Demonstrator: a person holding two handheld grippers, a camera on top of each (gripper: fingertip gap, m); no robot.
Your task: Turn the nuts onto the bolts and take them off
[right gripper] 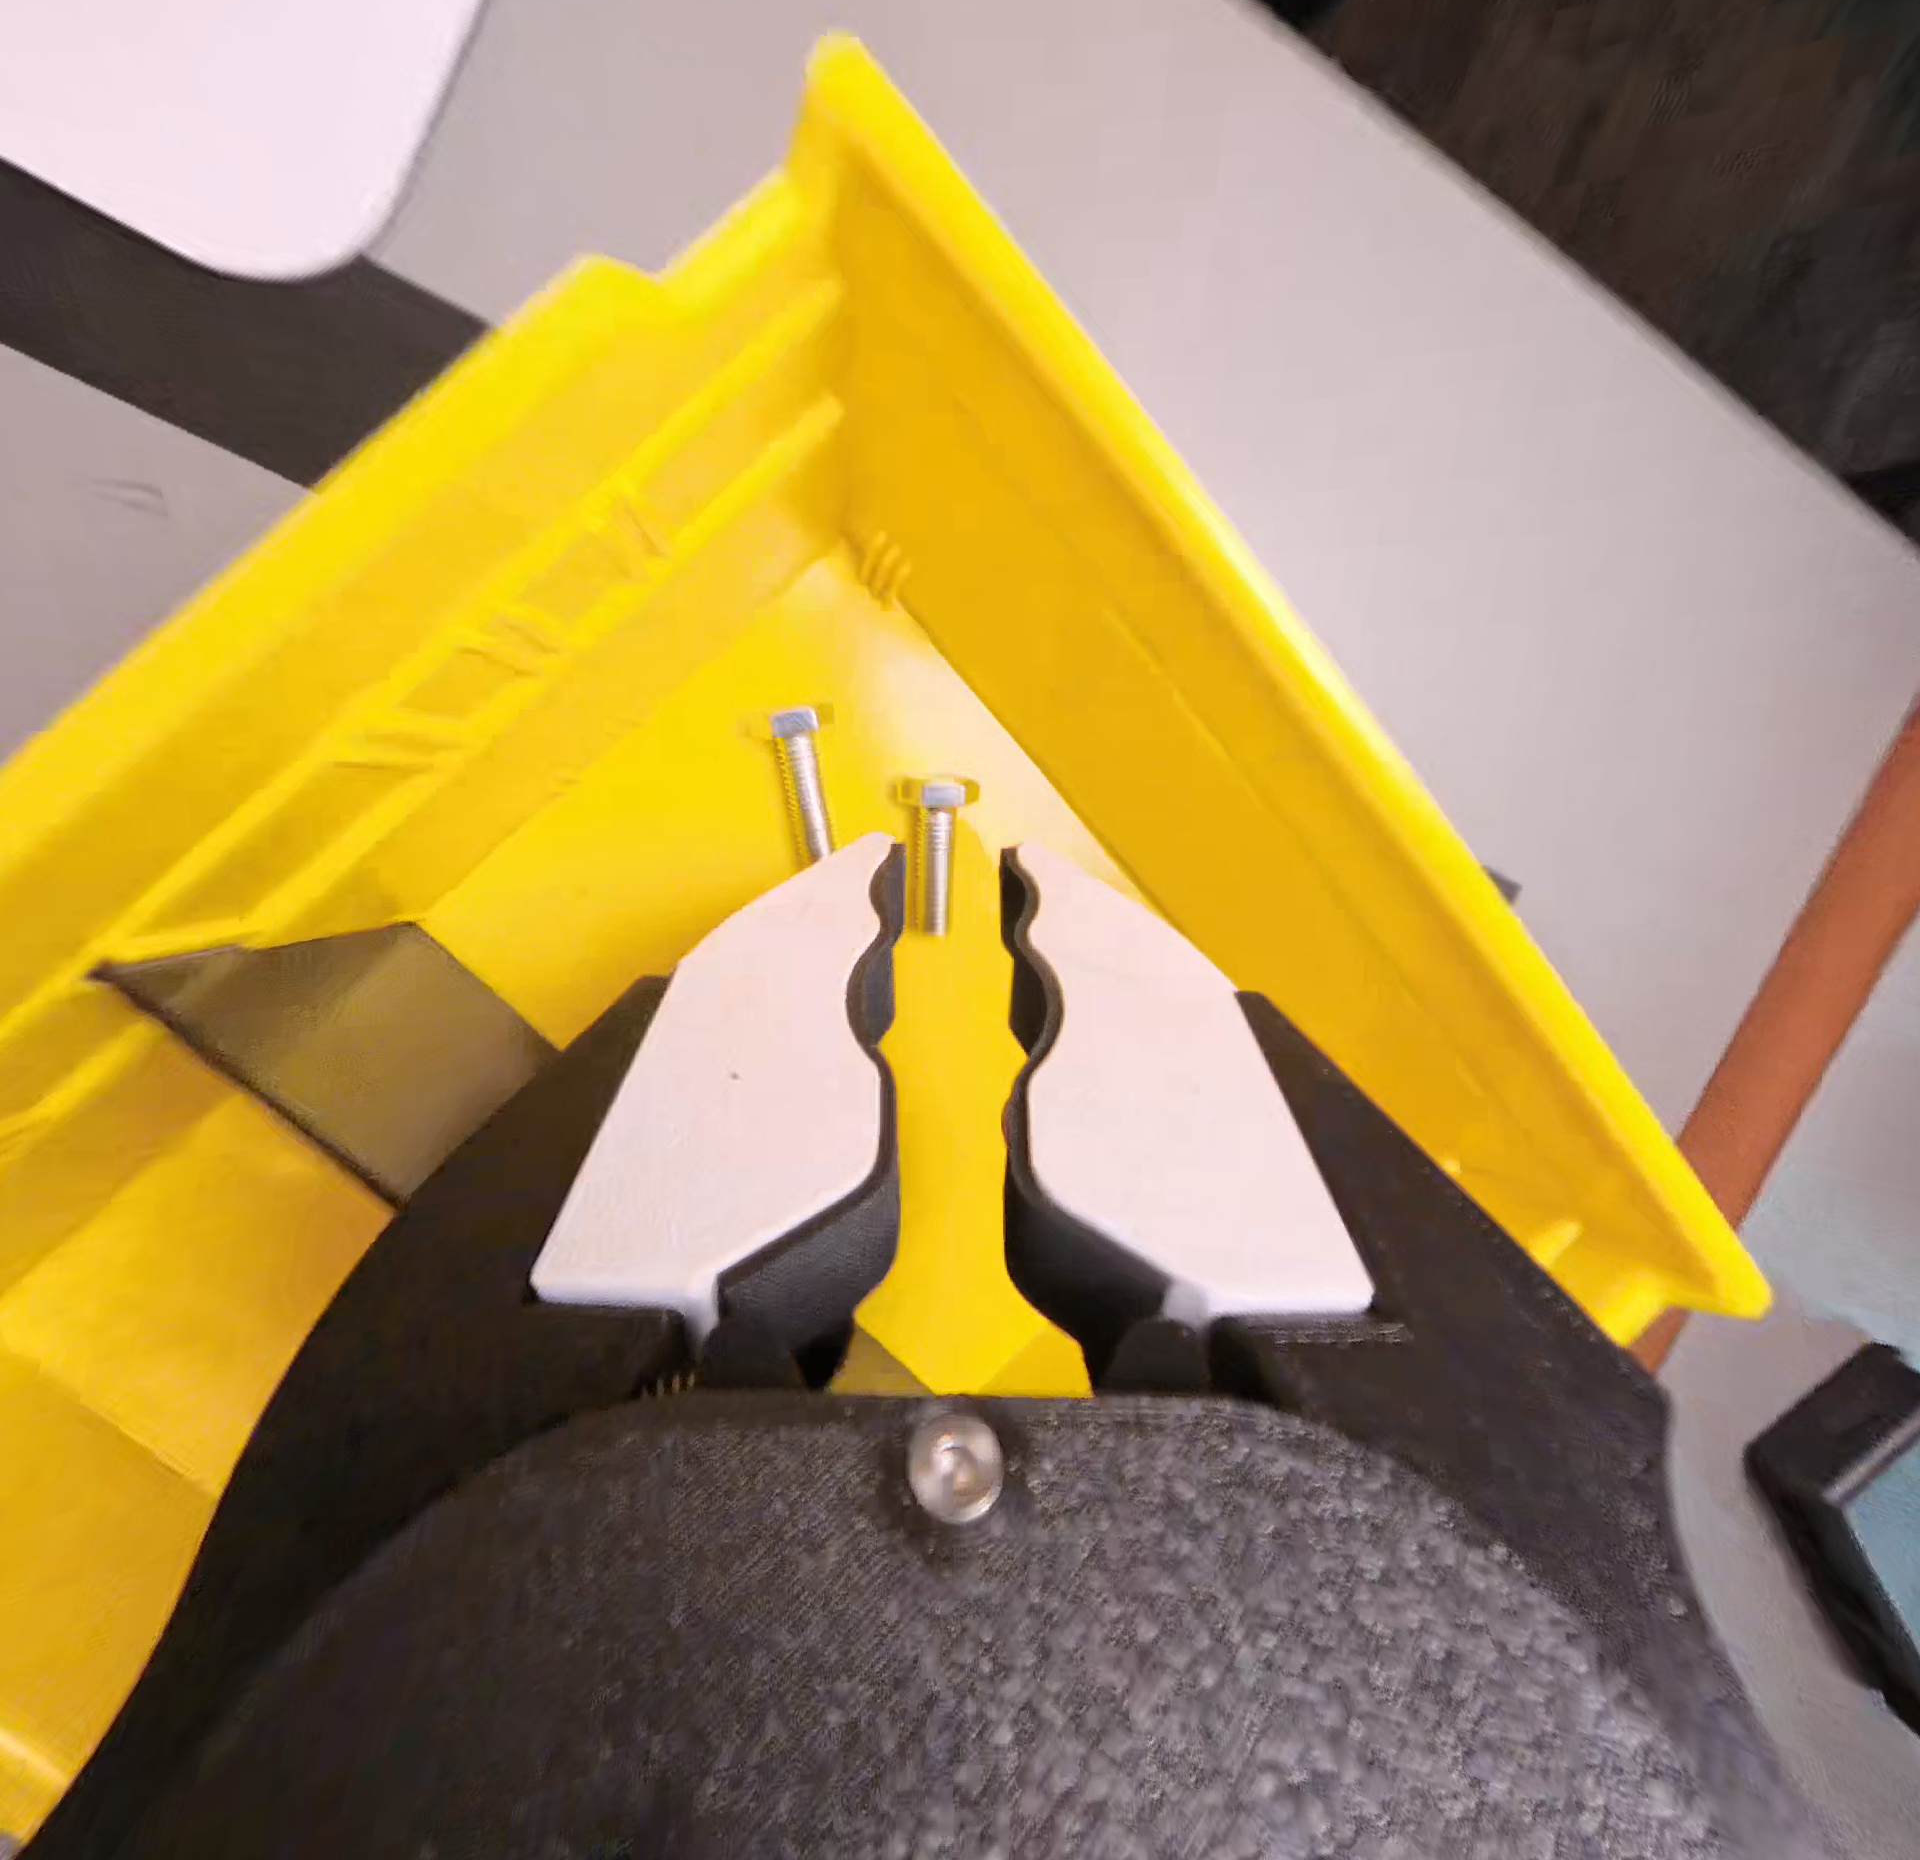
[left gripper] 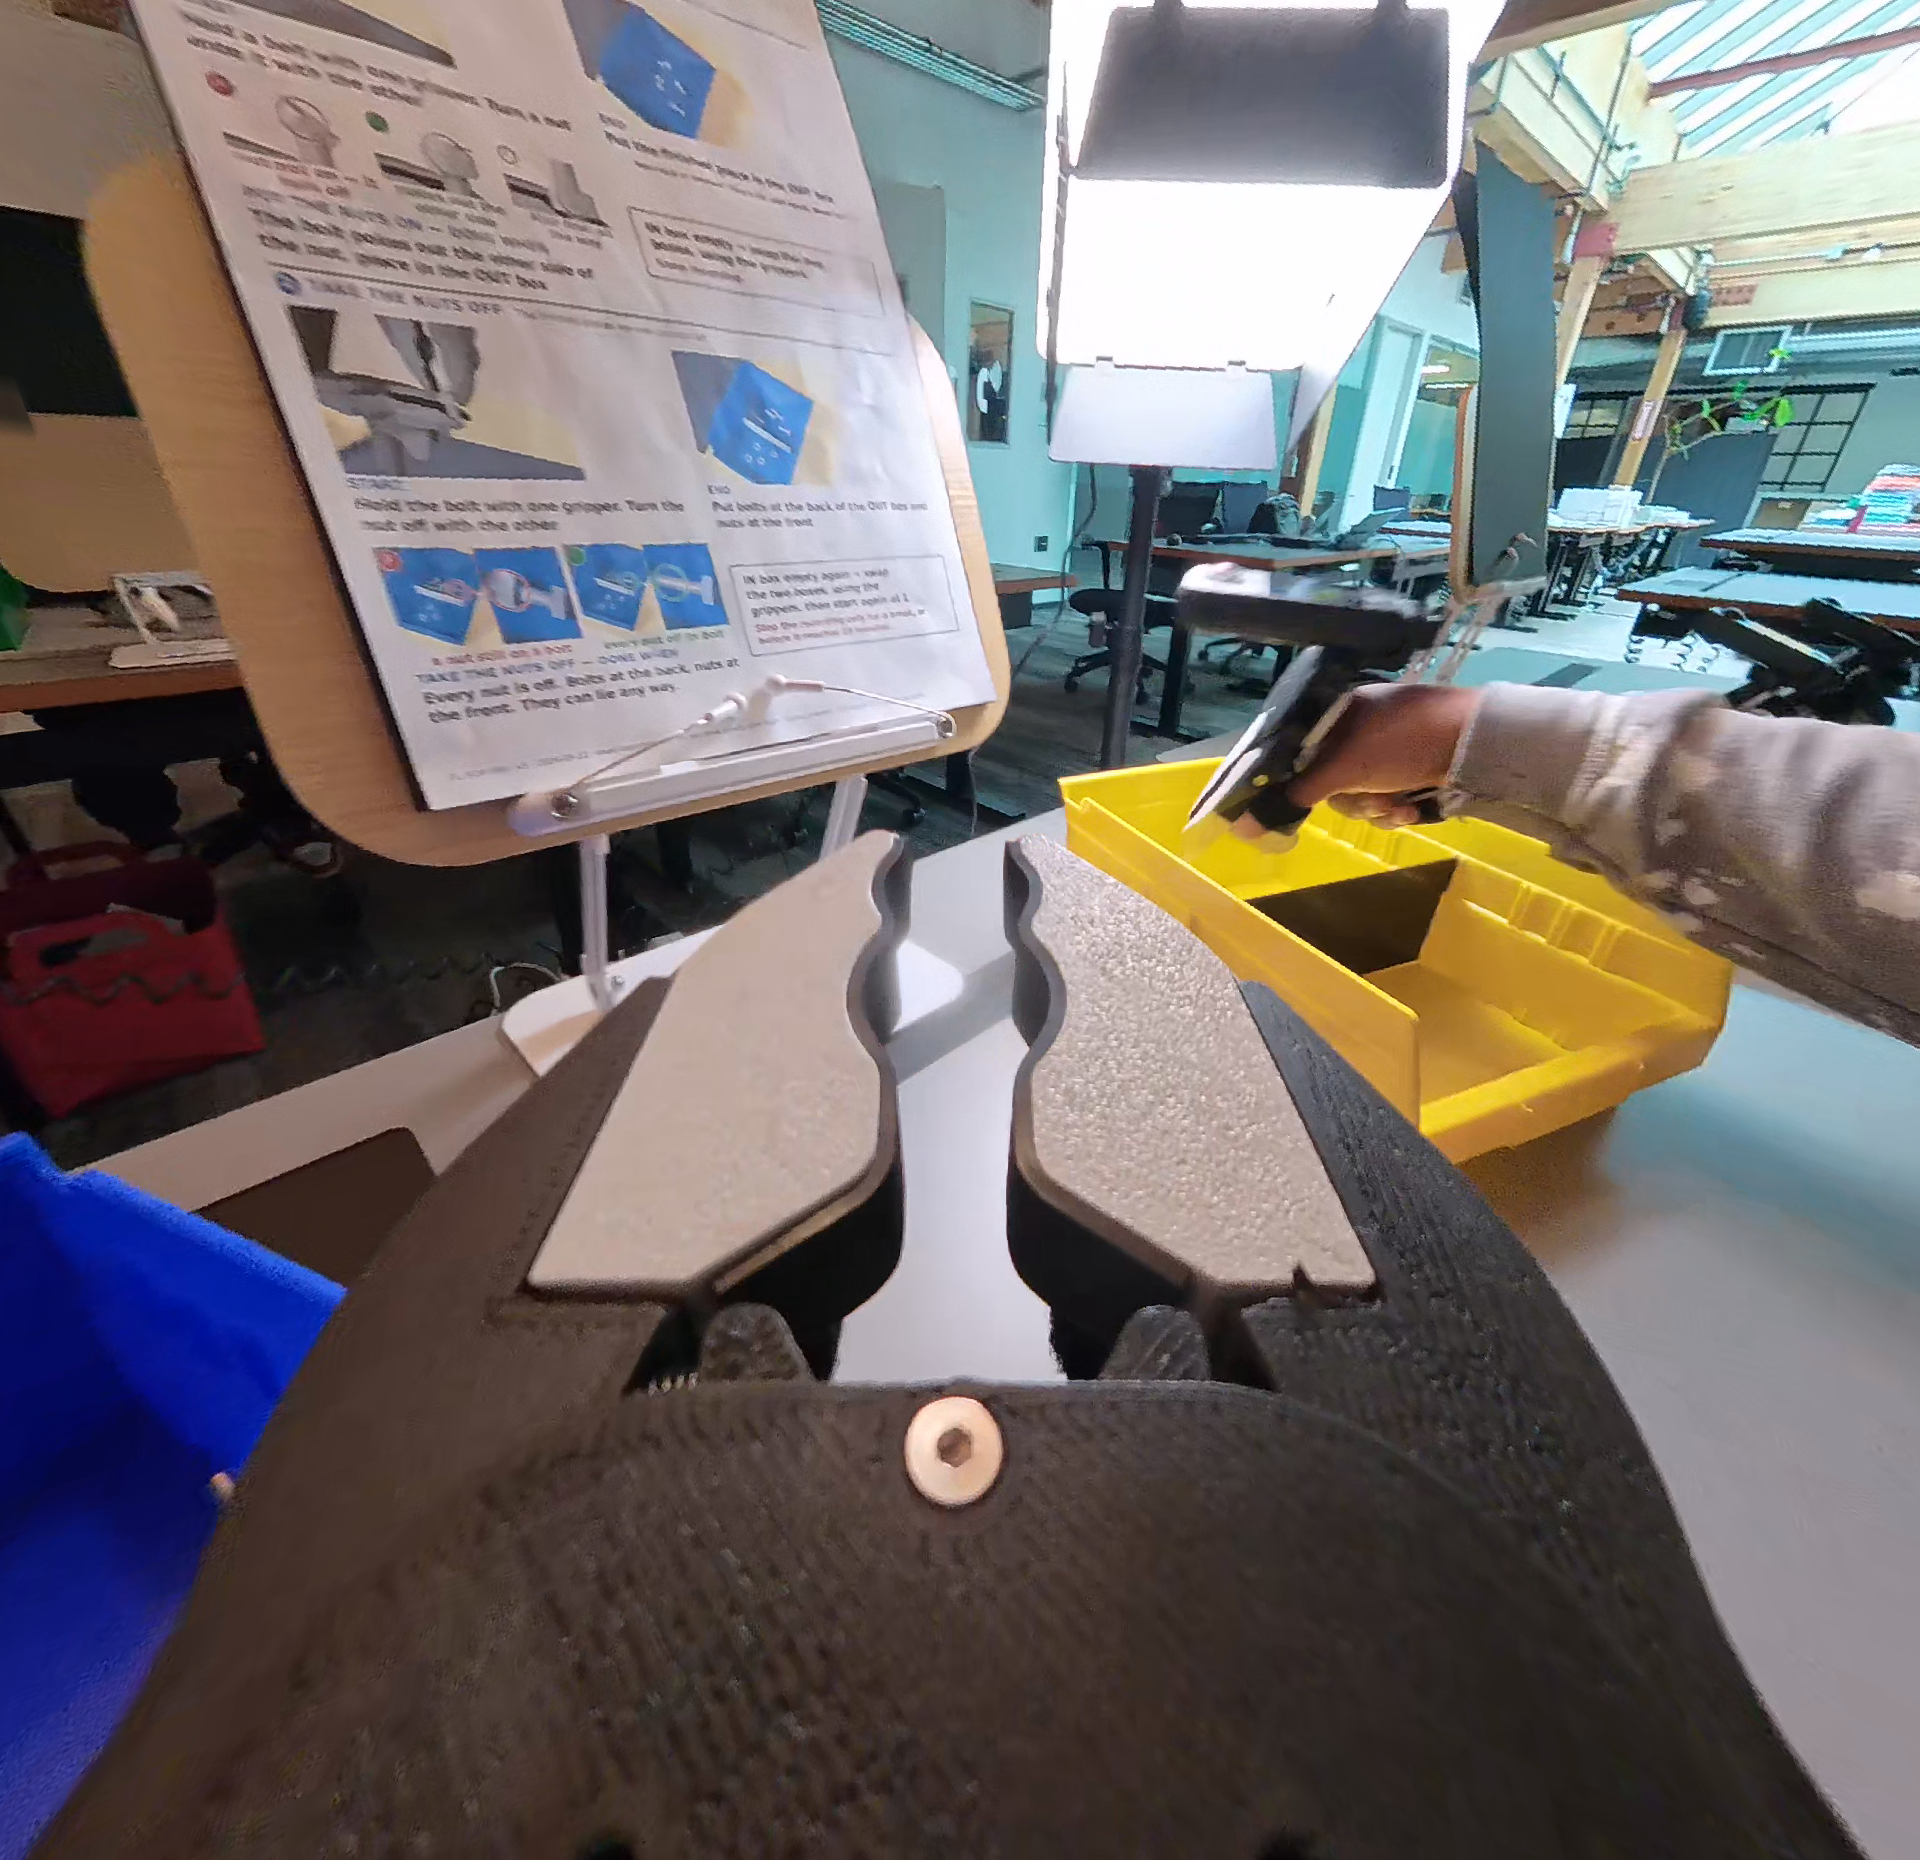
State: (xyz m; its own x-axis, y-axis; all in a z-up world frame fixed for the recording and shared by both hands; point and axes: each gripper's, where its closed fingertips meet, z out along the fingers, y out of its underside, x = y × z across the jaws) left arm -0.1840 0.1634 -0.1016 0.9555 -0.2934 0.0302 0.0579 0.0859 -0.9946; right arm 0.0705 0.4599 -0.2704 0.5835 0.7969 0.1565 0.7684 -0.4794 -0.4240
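Observation:
Two silver hex bolts lie on the floor of a yellow bin (right gripper: 1091, 563) near its far corner. The nearer bolt (right gripper: 931, 860) lies between the tips of my right gripper (right gripper: 948, 854), which is open and empty above it. The other bolt (right gripper: 802, 787) lies just left, partly hidden by the left finger. No nuts show. My left gripper (left gripper: 954, 854) is open and empty above the grey table, left of the yellow bin (left gripper: 1558, 1062). The left wrist view shows the right gripper (left gripper: 1247, 782), held by a hand, dipping into that bin.
A black divider (right gripper: 343, 1041) crosses the yellow bin. A blue bin (left gripper: 114, 1395) sits at the left. An instruction sheet on a wooden stand (left gripper: 582, 376) rises behind the table. A lamp panel (left gripper: 1257, 169) stands behind. The table edge (right gripper: 1787, 1000) runs right of the bin. Across from one pair of fingers to the other is roughly 45 centimetres.

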